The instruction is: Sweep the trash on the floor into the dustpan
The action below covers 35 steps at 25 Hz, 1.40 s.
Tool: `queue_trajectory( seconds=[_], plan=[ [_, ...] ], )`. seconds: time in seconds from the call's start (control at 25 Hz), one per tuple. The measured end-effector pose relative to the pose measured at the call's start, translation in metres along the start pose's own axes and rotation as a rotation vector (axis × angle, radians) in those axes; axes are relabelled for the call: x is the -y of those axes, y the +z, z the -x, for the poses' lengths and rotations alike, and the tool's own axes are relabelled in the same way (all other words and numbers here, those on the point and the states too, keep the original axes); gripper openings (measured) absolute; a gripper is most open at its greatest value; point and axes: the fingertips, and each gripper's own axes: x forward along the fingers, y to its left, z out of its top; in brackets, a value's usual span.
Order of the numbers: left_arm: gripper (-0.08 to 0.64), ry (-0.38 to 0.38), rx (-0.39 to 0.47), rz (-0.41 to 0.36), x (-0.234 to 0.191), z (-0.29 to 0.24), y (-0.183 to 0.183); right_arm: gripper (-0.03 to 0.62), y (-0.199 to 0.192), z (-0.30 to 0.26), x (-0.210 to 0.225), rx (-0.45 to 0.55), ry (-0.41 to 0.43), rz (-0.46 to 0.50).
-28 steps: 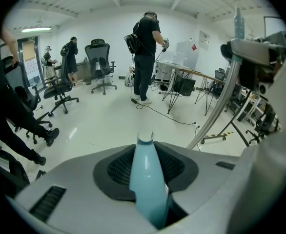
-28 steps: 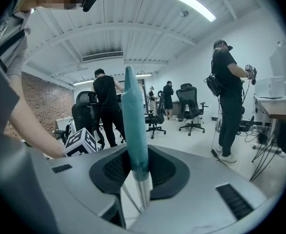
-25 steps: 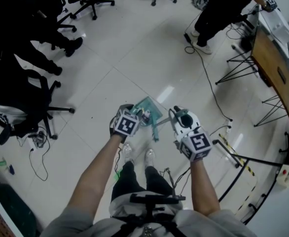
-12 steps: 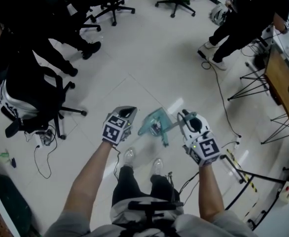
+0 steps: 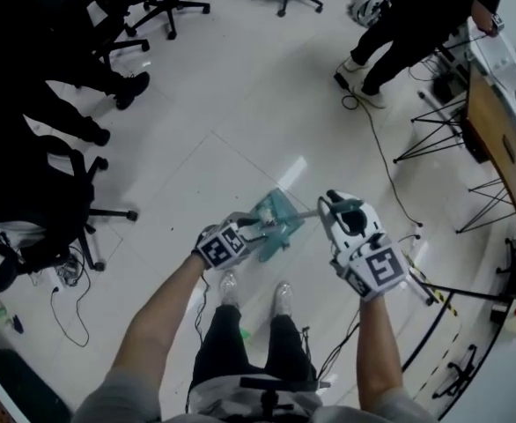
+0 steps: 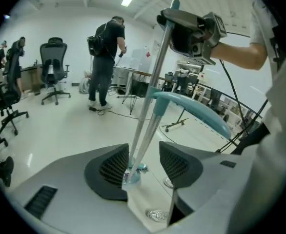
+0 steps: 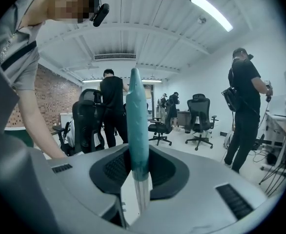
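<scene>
The right tongs (image 7: 139, 165) are clenching the teal plastic grip (image 7: 137, 121) of a silver metal pole (image 7: 142, 199). The left tongs (image 6: 142, 164), just opening, are hanging released around two poles. They are needing to close on the curved-handled pole (image 6: 145, 135) alone. The translucent teal plastic dustpan (image 5: 276, 221) is sitting on the white tiled floor (image 5: 240, 122), contents unreadable.

You are tilting your left gripper (image 5: 246, 227) downward, its jaws just opening, loose around two metal poles (image 6: 147, 118); your right gripper (image 5: 340, 204) is clamping a teal handle (image 7: 137, 126).
</scene>
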Motion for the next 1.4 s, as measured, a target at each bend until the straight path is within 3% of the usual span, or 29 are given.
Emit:
queue_trajectory(
  seconds=[0.12, 0.28, 0.48, 0.84, 1.12, 1.4],
  plan=[
    [0.237, -0.089, -0.013, -0.103, 0.001, -0.02, 0.004, 0.08, 0.001, -0.01, -0.006, 0.0, -0.02, -0.003],
    [0.239, -0.108, -0.002, -0.274, -0.001, -0.033, 0.018, 0.08, 0.005, -0.022, -0.018, 0.021, -0.049, 0.007],
    [0.242, -0.174, 0.034, -0.408, 0.009, -0.041, 0.042, 0.078, 0.004, -0.026, -0.037, 0.016, -0.064, -0.003],
    [0.247, -0.282, -0.031, -0.636, 0.02, -0.046, 0.044, 0.083, -0.001, -0.017, -0.036, 0.007, -0.082, -0.071],
    [0.235, -0.312, -0.048, -0.621, 0.022, -0.045, 0.044, 0.084, 0.0, -0.016, -0.034, -0.002, -0.071, -0.099],
    [0.206, -0.366, -0.028, -0.493, 0.027, -0.045, 0.038, 0.084, -0.002, -0.018, -0.039, -0.005, -0.076, -0.102]
  ],
)
